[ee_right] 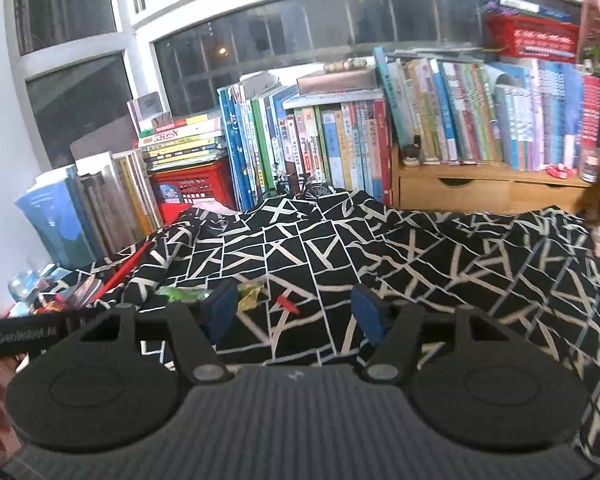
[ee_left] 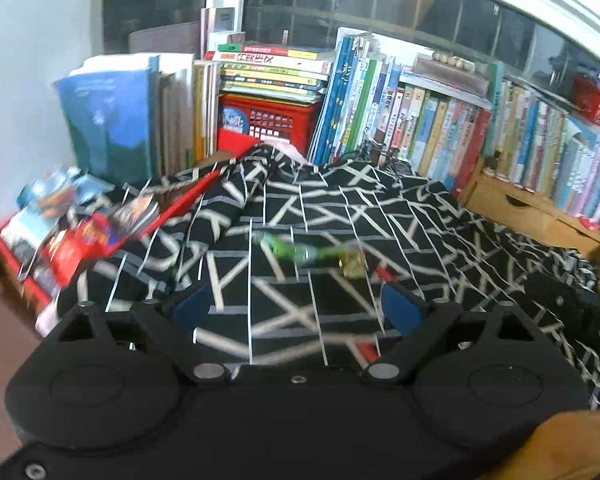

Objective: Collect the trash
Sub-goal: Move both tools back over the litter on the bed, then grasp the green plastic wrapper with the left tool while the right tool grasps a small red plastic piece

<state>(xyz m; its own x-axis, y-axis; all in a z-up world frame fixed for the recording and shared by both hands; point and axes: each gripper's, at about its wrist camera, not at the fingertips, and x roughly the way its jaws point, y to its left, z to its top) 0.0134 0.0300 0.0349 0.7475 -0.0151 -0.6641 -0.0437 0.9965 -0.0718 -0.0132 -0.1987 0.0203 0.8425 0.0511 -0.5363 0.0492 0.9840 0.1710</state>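
Trash lies ahead of me on the black-and-white cloth point(ee_left: 340, 208): a green wrapper point(ee_left: 296, 250), a yellowish crumpled scrap point(ee_left: 354, 266) just beside it, and a small red bit point(ee_right: 288, 304) close by. My left gripper point(ee_left: 296, 310) has its blue pads set wide apart, with only cloth showing between them; the green wrapper and the scrap sit a little beyond the tips, untouched. My right gripper point(ee_right: 296, 312) is wide too and holds nothing, its jaws bare over the cloth. From that side the green wrapper point(ee_right: 180, 294) shows just left of my left-hand pad point(ee_right: 224, 308), the yellowish scrap point(ee_right: 252, 294) peeks out past the pad's tip, and the red bit lies between the two pads, further out. A red strip point(ee_right: 126, 266) slants across the rumpled cloth to the left, near a heap of bright packets point(ee_left: 72, 240) at the cloth's edge. Behind the cloth stands a red crate point(ee_right: 192, 188) with flat books stacked on top, then a long row of upright books point(ee_right: 340, 148), and a wooden drawer unit point(ee_right: 456, 192) carrying more books. A dark window point(ee_right: 300, 28) runs across the back. The left view is blurred, so finer detail on the wrappers is lost.
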